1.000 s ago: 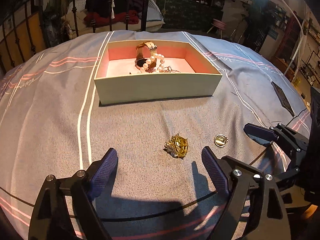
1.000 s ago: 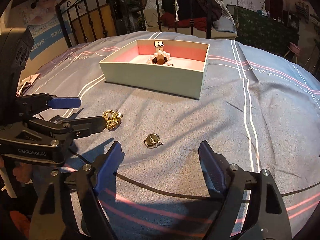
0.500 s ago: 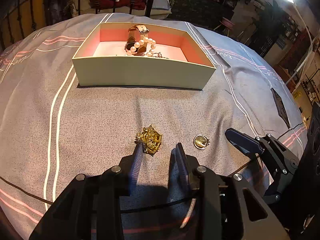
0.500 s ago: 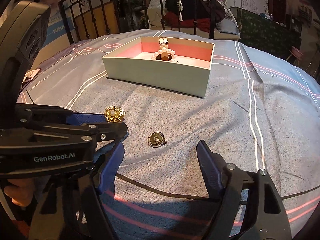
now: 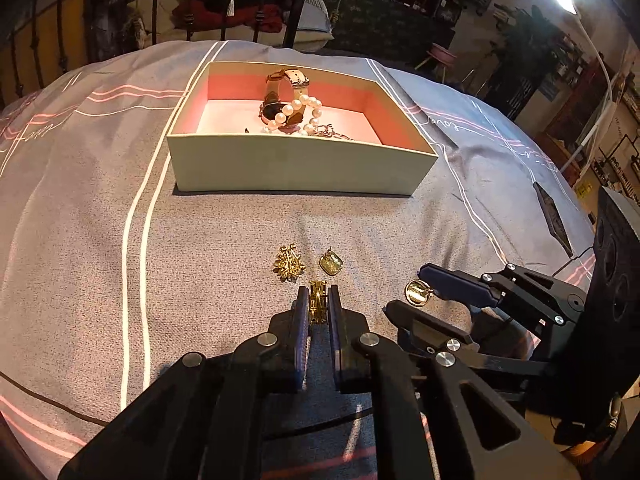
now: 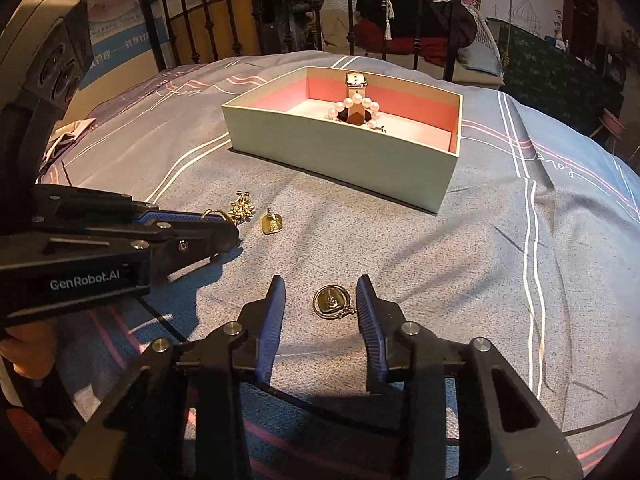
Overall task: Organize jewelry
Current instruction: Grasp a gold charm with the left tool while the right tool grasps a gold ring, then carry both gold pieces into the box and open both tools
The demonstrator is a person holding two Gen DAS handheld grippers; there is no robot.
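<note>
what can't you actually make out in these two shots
- Gold piece clamped in the left gripper: shape hidden by its pads, both views.
- Box floor: near wall hides the front.
- Round pendant: engraving too small; right gripper jaws just closing, contact unclear.

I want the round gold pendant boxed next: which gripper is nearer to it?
Right. The right gripper straddles the round gold pendant, jaws just closing, not yet pressing. The left gripper sits off to one side, shut on a gold piece.
</note>
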